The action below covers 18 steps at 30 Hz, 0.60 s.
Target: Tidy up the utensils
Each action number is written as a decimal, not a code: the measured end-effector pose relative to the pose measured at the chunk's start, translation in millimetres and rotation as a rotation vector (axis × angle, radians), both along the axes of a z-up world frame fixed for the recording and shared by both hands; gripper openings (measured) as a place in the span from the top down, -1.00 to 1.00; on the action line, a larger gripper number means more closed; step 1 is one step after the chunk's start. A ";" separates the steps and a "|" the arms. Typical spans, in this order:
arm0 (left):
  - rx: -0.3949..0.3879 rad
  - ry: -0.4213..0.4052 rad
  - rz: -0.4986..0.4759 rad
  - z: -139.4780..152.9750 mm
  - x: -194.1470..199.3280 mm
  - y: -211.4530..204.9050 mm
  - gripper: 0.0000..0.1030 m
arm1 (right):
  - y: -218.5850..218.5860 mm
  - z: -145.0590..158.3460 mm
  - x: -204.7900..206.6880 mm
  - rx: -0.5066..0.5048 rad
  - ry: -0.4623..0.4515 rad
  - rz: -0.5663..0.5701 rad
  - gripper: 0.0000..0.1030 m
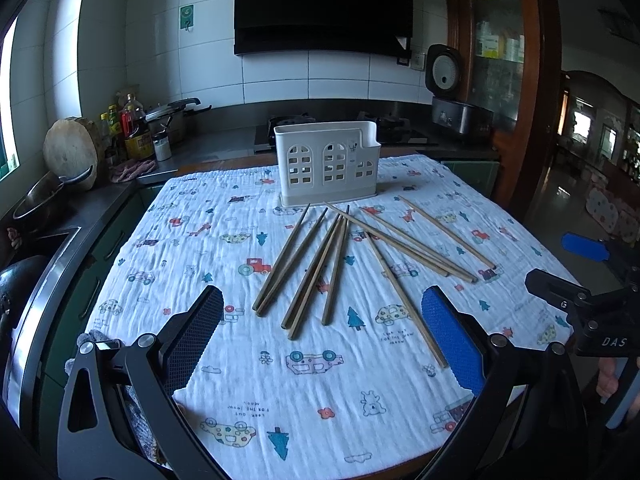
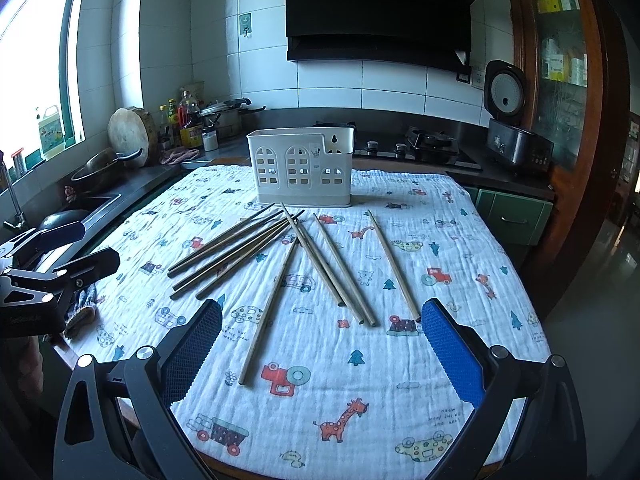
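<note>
While both grippers hang wide open and empty, the chopsticks (image 1: 344, 256) lie loose on the printed cloth (image 1: 240, 360).

Ahead of the left gripper (image 1: 322, 344), between and beyond its fingers, nine or so wooden sticks fan out; the white holder (image 1: 326, 162) stands upright past them, just beyond their far tips. From the right gripper (image 2: 322, 346), one stick lies nearest, toward its left finger. Cloth print reads "LOOK OUT FOR THE WOW MOON". "DAS" shows on the right gripper's body in the left wrist view.
</note>
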<state>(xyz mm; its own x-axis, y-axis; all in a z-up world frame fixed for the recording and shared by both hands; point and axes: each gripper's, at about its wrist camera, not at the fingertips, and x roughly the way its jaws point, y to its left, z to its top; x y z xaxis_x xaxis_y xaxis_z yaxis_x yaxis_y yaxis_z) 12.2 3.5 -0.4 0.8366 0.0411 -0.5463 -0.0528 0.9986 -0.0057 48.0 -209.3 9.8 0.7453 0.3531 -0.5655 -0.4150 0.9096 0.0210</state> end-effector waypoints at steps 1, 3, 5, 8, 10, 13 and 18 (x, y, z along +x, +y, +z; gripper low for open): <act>0.001 -0.001 0.001 0.4 0.4 0.4 -0.91 | 0.4 0.3 -0.1 0.000 -0.001 0.001 -0.88; 0.000 0.000 0.002 0.1 1.1 1.0 -0.90 | 0.8 0.8 -0.2 -0.002 -0.001 0.002 -0.88; -0.001 0.000 0.002 0.3 1.0 0.9 -0.90 | 0.9 1.4 -0.2 0.000 -0.002 0.004 -0.88; 0.002 -0.003 0.000 1.3 1.1 1.8 -0.90 | 0.4 1.5 -0.7 0.001 -0.001 0.005 -0.88; 0.000 -0.008 -0.002 1.6 1.4 2.3 -0.90 | 0.4 1.2 -0.8 0.000 -0.002 0.005 -0.88; 0.001 -0.008 -0.004 2.0 1.4 1.4 -0.90 | 0.5 1.1 -0.9 0.001 -0.002 0.007 -0.88; 0.004 -0.014 -0.005 3.5 2.2 0.9 -0.90 | 2.8 0.1 0.7 0.000 0.001 0.012 -0.88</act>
